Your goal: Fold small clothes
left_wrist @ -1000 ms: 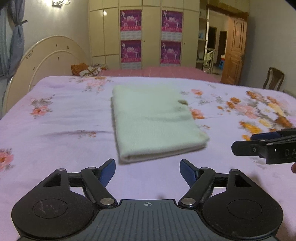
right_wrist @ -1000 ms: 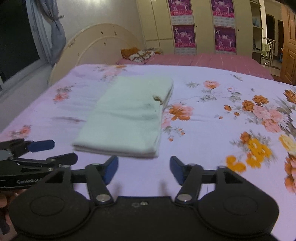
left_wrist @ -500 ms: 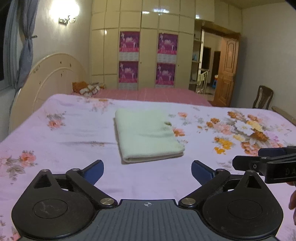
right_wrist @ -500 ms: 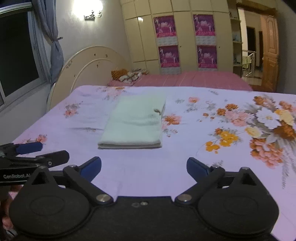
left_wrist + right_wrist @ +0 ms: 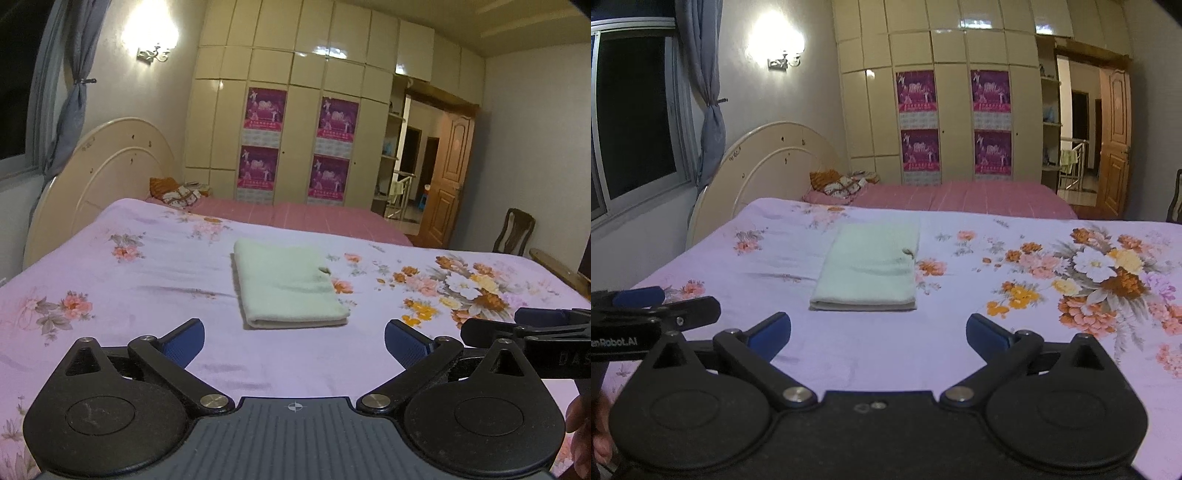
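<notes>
Pale green folded cloth [image 5: 286,282] lies flat on our lilac floral bedsheet [image 5: 129,280]. We hold the left gripper [image 5: 294,341] and right gripper [image 5: 878,332] short of it, fingers having just spread wide apart, nothing between them.

Lilac floral bed [image 5: 110,291]; folded pale-green cloth [image 5: 286,286] flat at its middle

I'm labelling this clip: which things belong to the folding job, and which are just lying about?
Job:
- folded pale green cloth
- left gripper, open
- right gripper, open

Lying about:
- floral bedsheet
- patterned pillows
- wooden chair
</notes>
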`<act>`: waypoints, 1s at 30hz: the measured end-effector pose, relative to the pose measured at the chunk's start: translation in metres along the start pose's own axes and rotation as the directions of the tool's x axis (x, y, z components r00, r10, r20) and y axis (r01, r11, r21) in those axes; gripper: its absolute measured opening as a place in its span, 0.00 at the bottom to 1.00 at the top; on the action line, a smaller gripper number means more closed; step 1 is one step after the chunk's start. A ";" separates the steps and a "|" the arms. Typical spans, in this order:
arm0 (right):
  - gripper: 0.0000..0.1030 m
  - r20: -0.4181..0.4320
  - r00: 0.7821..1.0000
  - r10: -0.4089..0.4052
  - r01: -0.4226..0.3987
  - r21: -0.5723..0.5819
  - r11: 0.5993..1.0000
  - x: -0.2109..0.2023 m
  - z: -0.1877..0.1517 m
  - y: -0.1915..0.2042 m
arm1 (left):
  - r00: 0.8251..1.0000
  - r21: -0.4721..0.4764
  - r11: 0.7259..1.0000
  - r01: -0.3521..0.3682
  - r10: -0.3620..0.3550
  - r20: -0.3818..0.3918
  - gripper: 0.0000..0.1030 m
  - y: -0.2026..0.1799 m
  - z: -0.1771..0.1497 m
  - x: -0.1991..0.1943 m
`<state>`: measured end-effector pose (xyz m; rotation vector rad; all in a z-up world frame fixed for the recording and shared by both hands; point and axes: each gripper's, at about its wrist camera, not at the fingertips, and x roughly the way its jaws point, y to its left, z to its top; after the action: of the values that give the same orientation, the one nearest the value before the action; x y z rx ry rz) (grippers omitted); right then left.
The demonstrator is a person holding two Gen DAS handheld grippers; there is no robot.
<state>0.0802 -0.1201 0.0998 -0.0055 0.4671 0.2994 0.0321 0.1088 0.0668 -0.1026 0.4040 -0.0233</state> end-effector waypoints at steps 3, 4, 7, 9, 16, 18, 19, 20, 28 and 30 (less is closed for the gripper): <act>0.99 -0.002 1.000 -0.009 0.009 0.001 1.000 -0.001 -0.003 0.001 | 1.000 0.000 1.000 0.002 -0.002 -0.004 1.00 0.000 -0.003 0.000; 0.99 -0.005 1.000 -0.012 0.012 0.001 1.000 -0.001 -0.003 0.001 | 1.000 0.001 1.000 0.004 -0.004 -0.005 1.00 0.000 -0.003 0.000; 0.99 -0.004 1.000 -0.020 0.021 0.005 1.000 -0.002 -0.005 0.000 | 1.000 0.000 1.000 0.007 -0.007 -0.007 1.00 0.000 -0.004 0.001; 0.99 -0.003 1.000 -0.024 0.024 0.007 1.000 -0.003 -0.006 -0.001 | 1.000 0.003 1.000 0.010 -0.010 -0.011 1.00 -0.002 -0.005 0.001; 0.99 -0.005 0.999 -0.038 0.038 0.011 0.999 -0.002 -0.008 -0.002 | 1.000 0.020 1.000 0.016 -0.015 -0.012 1.00 -0.008 -0.006 0.004; 0.99 -0.006 0.999 -0.040 0.040 0.011 0.999 -0.002 -0.008 -0.001 | 1.000 0.022 1.000 0.017 -0.017 -0.010 1.00 -0.008 -0.006 0.003; 0.99 -0.006 0.999 -0.040 0.040 0.010 0.999 -0.002 -0.009 -0.001 | 1.000 0.023 1.000 0.019 -0.019 -0.010 1.00 -0.008 -0.005 0.004; 0.99 -0.006 0.999 -0.041 0.041 0.010 0.999 -0.002 -0.009 -0.001 | 1.000 0.024 0.999 0.021 -0.020 -0.010 1.00 -0.009 -0.005 0.004; 0.99 -0.003 0.999 -0.044 0.044 0.014 0.999 -0.002 -0.009 -0.002 | 1.000 0.029 0.999 0.020 -0.020 -0.011 1.00 -0.012 -0.004 0.005; 0.99 -0.002 0.999 -0.044 0.044 0.014 0.999 -0.002 -0.009 -0.003 | 1.000 0.029 0.999 0.019 -0.019 -0.010 1.00 -0.012 -0.003 0.005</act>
<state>0.0755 -0.1239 0.0924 -0.0029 0.4700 0.2526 0.0356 0.0960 0.0628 -0.0774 0.4120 -0.0484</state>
